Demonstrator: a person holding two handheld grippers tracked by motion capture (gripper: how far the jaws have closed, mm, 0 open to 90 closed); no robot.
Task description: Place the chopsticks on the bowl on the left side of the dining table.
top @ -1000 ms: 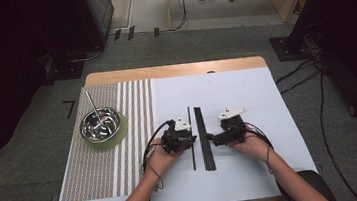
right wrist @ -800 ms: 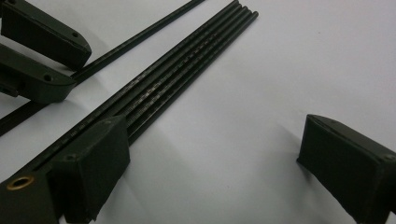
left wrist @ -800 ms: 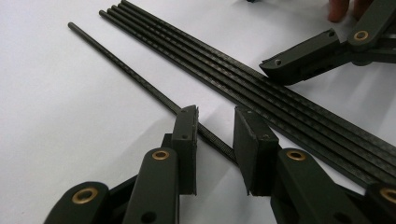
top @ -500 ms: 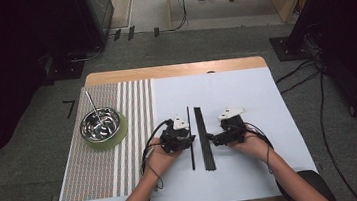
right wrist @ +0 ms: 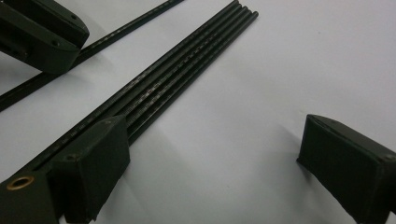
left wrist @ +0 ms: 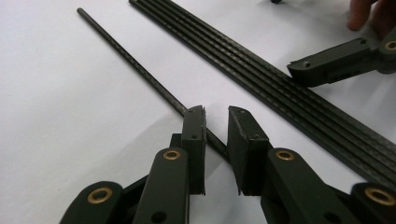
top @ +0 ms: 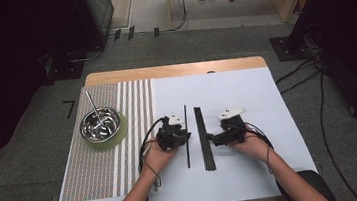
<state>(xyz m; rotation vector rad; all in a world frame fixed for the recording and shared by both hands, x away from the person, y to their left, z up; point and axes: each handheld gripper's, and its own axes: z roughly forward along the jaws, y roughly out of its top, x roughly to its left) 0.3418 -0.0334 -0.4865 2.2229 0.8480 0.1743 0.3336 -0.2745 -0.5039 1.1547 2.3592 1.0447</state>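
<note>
Matt black rods [left wrist: 289, 88], faintly ribbed with tiny pale marks along their length, dull sheen only; single rod [left wrist: 140, 70] of the same finish. Smooth white sheet [top: 254, 173], paper-like, matt, no creases visible. Shiny metal bowl [top: 100, 124] at nine o'clock, mirror-bright, with a metal stick inside, on a flat pale green mat [top: 119, 134]. Woven-looking striped cloth [top: 94, 174], fine-grained and dull. Bare pale wood table edge [top: 173, 71] at twelve o'clock. Matt black plastic left gripper [left wrist: 216, 140] with brass-coloured pivot rings; right gripper [right wrist: 210, 172] likewise, slightly rough pad faces.
</note>
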